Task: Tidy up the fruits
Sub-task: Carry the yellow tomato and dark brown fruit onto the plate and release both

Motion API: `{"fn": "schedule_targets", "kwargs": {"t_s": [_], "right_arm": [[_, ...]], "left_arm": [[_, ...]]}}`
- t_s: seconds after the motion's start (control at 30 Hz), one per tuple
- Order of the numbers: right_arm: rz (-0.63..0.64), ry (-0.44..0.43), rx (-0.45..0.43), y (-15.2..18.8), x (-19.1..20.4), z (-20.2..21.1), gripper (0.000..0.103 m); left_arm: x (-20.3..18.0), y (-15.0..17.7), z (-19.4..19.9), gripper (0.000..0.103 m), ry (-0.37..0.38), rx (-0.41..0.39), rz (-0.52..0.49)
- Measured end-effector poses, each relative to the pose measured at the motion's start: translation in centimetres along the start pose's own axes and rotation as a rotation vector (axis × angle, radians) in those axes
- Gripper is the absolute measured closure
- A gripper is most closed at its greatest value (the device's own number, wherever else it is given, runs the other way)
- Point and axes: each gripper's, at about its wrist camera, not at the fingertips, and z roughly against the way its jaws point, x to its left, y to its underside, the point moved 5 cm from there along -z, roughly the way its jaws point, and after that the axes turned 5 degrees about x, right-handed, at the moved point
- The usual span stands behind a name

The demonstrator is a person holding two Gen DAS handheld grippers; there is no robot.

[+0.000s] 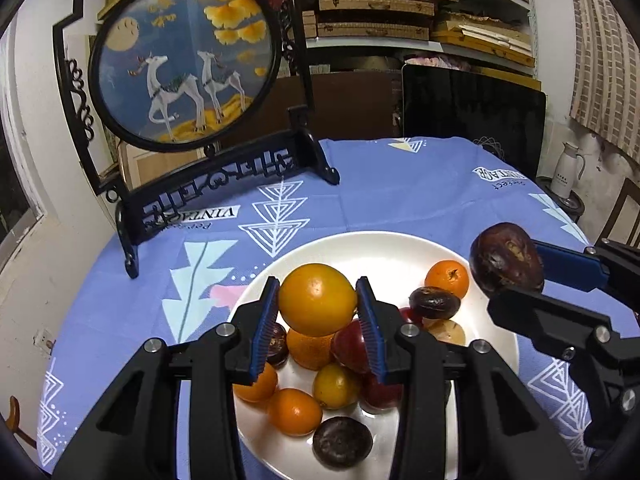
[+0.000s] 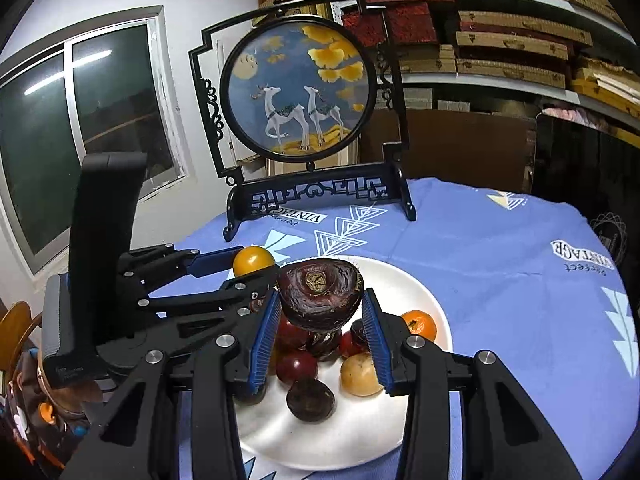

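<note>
Left jaws: clamped on a smooth round yellow-orange fruit (image 1: 317, 299), blue ribbed pads pressing both its sides, so the left gripper (image 1: 318, 316) is holding it above the plate.
Right jaws: closed around a wrinkly dark purple-brown fruit (image 2: 320, 294), stem scar facing the camera. The right gripper (image 2: 322, 334) has it lifted over the pile too.
Cross view: from the left wrist camera you can see the right gripper off to the right with that dark fruit at the plate's right edge; from the right wrist camera the left gripper sits to the left with the yellow one.
Plate: big round white ceramic plate (image 1: 384, 246) on the near part of the table, fruit heaped in it.
Pile: small orange citrus fruits (image 1: 447, 278), a few shiny red ones (image 2: 297, 366), another couple of dark wrinkly ones (image 1: 342, 442) and a pale tan one (image 2: 361, 374), all touching or just beside each other.
Table: covered in a light blue printed tablecloth (image 1: 400, 184) with white triangle patterns.
Far left: a round deer painting in a black carved wooden stand (image 1: 186, 60), well apart from the plate.
Background: shelves stacked with flat boxes (image 2: 512, 44).
</note>
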Motion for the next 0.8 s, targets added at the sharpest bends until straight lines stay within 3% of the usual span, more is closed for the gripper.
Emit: {"fn": "schedule_targets", "kwargs": {"t_s": [0.5, 0.57, 0.6, 0.67, 0.73, 0.8], "right_arm": [[-0.034, 0.022, -0.003, 0.9, -0.9, -1.4, 0.06], [-0.048, 0.021, 0.0, 1.0, -1.3, -1.6, 0.055], [-0.055, 0.024, -0.007, 1.0, -1.5, -1.5, 0.045], [-0.083, 0.045, -0.037, 1.0, -2.1, -1.0, 0.028], [-0.103, 0.055, -0.056, 1.0, -2.6, -0.6, 0.02], [-0.122, 0.059, -0.065, 1.0, -3.1, -0.4, 0.018]], "left_arm": [[0.0, 0.3, -0.9, 0.065, -0.005, 0.011, -0.013], [0.0, 0.5, -1.0, 0.064, -0.007, 0.014, -0.018], [-0.1, 0.5, -1.0, 0.063, -0.007, 0.008, -0.022], [-0.1, 0.4, -0.8, 0.037, -0.019, -0.01, -0.024], [0.1, 0.3, -0.1, 0.023, -0.038, -0.052, -0.022], [0.2, 0.1, 0.4, 0.017, -0.057, -0.086, -0.029]]}}
